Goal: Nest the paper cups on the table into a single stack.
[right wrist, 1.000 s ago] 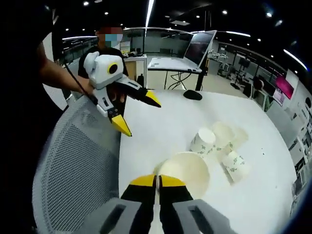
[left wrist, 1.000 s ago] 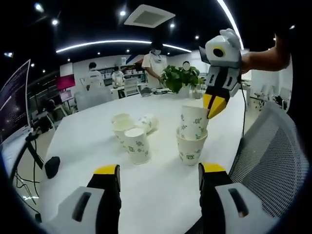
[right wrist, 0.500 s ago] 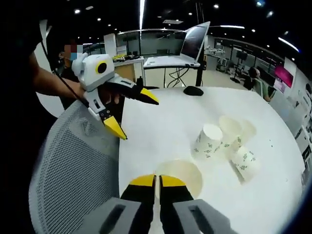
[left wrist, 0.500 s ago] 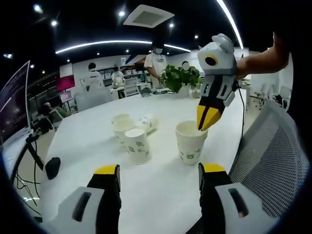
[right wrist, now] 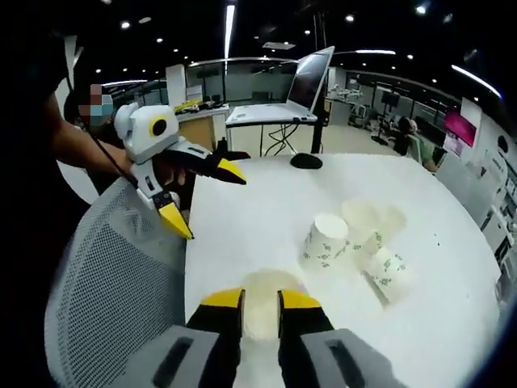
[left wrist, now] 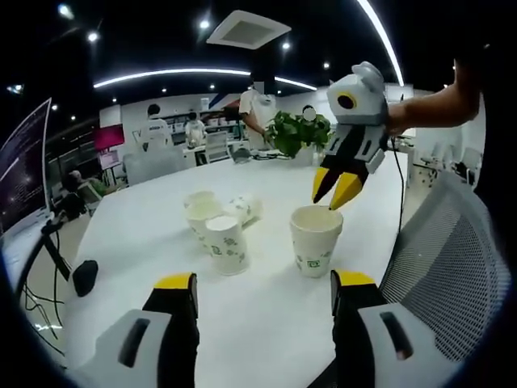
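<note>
A nested stack of white paper cups with green print stands upright on the round white table. My right gripper hovers just above its rim, jaws slightly apart and holding nothing. In the right gripper view the stack's mouth shows between my right gripper jaws. An upside-down cup stands to the stack's left. Behind it are an upright cup and a cup on its side. My left gripper is open near the table edge.
A grey mesh chair stands against the table's near edge. A black mouse lies at the far edge, with a laptop beyond. A potted plant sits at the back. People stand by the desks behind.
The right gripper pushed the cup it held down into the stack, then opened and rose a little off the rim. My left gripper stayed open in place.
</note>
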